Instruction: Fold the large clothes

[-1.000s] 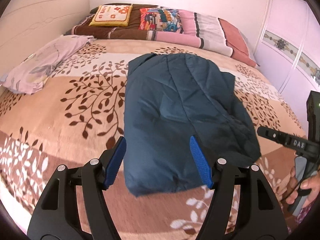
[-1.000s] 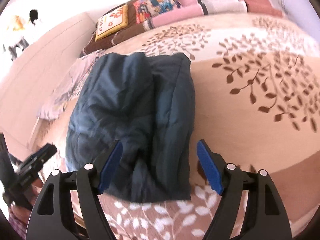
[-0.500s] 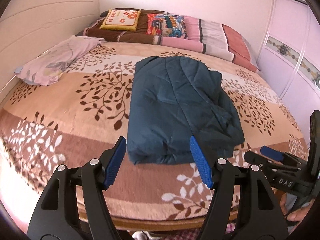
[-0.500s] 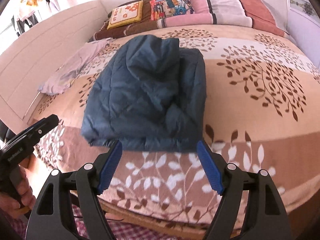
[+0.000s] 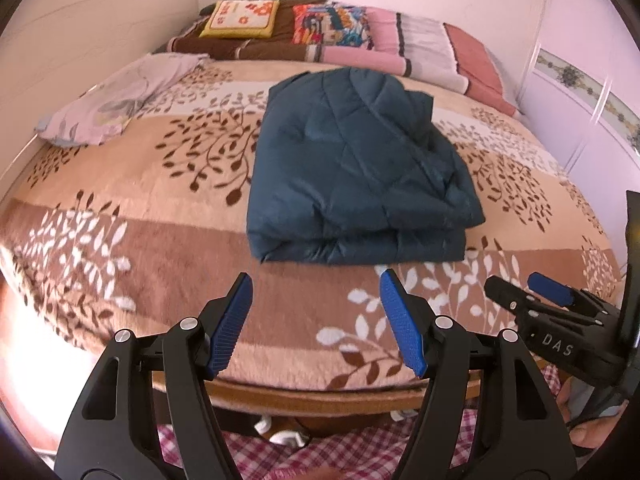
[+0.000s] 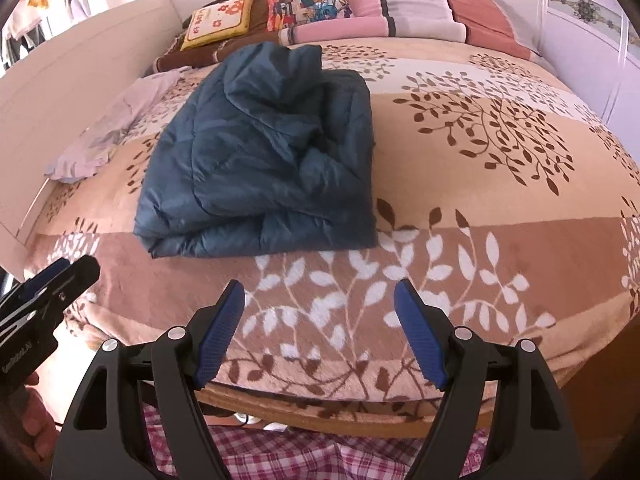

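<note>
Folded dark-teal quilted jacket [image 5: 356, 168] lying on leaf-print bed [image 5: 132, 208]; left tongs [image 5: 316, 320] & right tongs [image 6: 320, 330] hovering near edge, both released, w/ nothing held.

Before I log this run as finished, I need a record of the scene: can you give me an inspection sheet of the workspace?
Surface: bed with leaf-print blanket, wooden frame edge showing below.
Job's things: dark blue padded jacket folded into a rough rectangle, lying flat mid-bed.
Clutter: lilac cloth at the far left; pillows along the headboard end.
Grippers: left gripper and right gripper both with jaws open, holding nothing, short of the jacket.
Cables: nothing seen.
Surroundings: pale wardrobe doors to the right; checked fabric below the bed edge.
</note>
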A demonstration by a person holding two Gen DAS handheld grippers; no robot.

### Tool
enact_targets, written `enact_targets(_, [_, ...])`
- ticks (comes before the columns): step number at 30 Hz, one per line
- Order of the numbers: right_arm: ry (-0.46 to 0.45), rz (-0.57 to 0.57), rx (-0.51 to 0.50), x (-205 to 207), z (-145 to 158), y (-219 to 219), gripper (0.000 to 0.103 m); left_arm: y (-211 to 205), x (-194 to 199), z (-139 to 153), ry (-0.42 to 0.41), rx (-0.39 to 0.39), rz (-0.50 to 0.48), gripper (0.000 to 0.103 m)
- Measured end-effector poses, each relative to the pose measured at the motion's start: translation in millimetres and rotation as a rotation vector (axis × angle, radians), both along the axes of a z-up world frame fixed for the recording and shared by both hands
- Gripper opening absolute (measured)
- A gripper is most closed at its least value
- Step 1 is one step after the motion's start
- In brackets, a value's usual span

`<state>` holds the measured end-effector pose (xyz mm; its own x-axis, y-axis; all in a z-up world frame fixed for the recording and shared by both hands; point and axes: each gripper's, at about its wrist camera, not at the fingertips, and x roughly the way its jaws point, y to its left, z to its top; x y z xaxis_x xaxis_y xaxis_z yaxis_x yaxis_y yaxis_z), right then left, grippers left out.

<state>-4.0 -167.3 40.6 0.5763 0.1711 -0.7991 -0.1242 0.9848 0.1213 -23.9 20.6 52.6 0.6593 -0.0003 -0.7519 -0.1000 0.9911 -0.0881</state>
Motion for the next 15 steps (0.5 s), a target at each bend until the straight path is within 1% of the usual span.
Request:
enact_targets(6, [-0.006, -0.005, -0.010, -5, -3, -3, 0.075, -1, -3, -8, 0.039, 0.002, 0.026, 0.065])
enact_targets(9, [-0.010, -0.005, -0.028, -7, -4, -2, 0.075, -5, -2, -11, 0.056, 0.012, 0.022, 0.065])
enact_targets(15, [0.000, -0.036, -0.023, -8, -7, -10, 0.075, -10, 1, -15, 0.080, 0.022, 0.003, 0.065])
